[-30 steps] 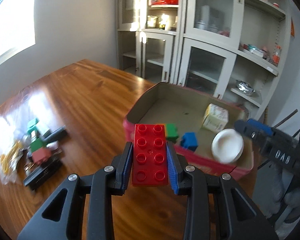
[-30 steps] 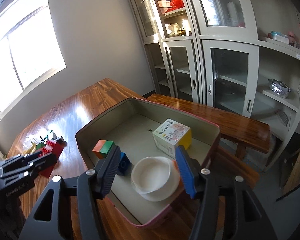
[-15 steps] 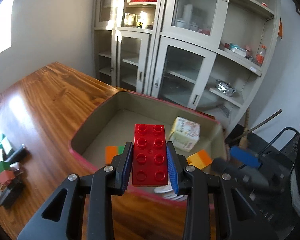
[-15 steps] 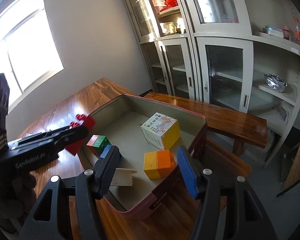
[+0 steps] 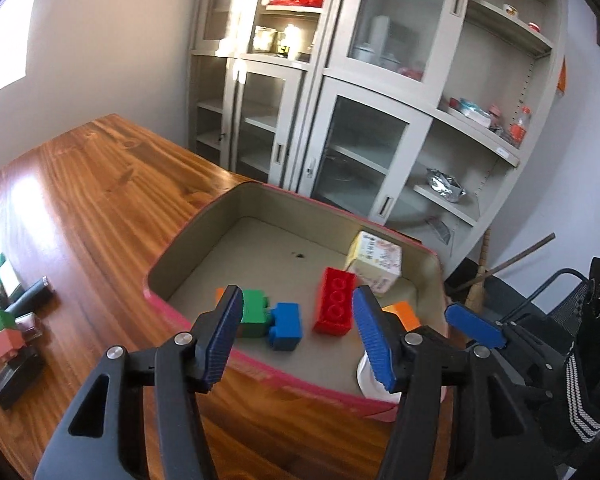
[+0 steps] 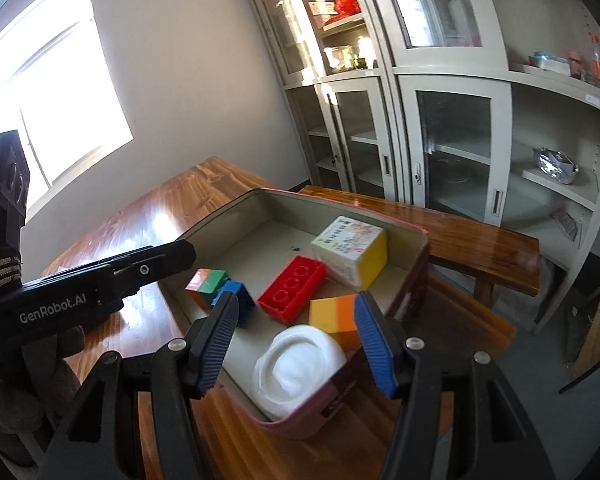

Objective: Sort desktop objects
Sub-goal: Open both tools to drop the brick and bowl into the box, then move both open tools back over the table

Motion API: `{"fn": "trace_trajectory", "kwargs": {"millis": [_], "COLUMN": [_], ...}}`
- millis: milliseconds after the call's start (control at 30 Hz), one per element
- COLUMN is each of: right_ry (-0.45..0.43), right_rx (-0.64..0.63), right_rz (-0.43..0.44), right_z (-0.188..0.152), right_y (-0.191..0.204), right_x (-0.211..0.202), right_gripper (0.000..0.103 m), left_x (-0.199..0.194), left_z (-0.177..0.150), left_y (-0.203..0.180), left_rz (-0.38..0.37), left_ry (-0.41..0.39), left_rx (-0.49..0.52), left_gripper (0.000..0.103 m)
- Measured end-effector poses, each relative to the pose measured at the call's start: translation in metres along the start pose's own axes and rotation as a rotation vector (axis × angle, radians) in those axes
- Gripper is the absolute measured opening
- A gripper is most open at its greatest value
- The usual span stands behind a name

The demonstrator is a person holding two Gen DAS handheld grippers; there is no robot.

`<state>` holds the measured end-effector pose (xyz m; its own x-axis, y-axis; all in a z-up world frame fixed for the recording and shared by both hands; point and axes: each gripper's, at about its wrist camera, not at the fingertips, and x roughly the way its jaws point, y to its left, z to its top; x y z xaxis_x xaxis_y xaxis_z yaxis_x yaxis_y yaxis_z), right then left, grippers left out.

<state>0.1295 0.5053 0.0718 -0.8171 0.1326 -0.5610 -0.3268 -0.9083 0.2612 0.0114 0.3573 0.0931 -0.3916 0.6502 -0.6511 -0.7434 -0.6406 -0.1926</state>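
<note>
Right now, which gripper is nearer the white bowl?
Right. The right gripper hangs directly over the white bowl at the box's near corner; the left gripper is beside it, over the blocks.

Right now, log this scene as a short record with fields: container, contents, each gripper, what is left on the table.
container: pink-rimmed box on the wooden table
contents: red brick, blue brick, green brick, yellow-orange block, white bowl, small carton
left gripper: open, jaws just opened, nothing between the pads, red brick lying in the box
right gripper: open, empty, above the box's near corner
left on table: small pile of bricks and dark items
</note>
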Motion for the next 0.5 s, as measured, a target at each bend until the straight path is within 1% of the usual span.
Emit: {"fn": "trace_trajectory", "kwargs": {"millis": [200,500], "right_ry": [0.000,0.017], "right_rx": [-0.023,-0.054], "right_rz": [0.027,0.080], "right_z": [0.000,-0.002], "right_y": [0.019,0.045], "right_x": [0.002,0.009], "right_gripper": [0.066,0.068], "left_x": [-0.009,-0.026], "left_z": [-0.008,-0.019], "left_y": [0.022,0.065], "left_rz": [0.035,0.094], "left_ry": [-0.004,-0.013], "left_rx": [-0.022,-0.090], "left_gripper": [0.061,0.061]}}
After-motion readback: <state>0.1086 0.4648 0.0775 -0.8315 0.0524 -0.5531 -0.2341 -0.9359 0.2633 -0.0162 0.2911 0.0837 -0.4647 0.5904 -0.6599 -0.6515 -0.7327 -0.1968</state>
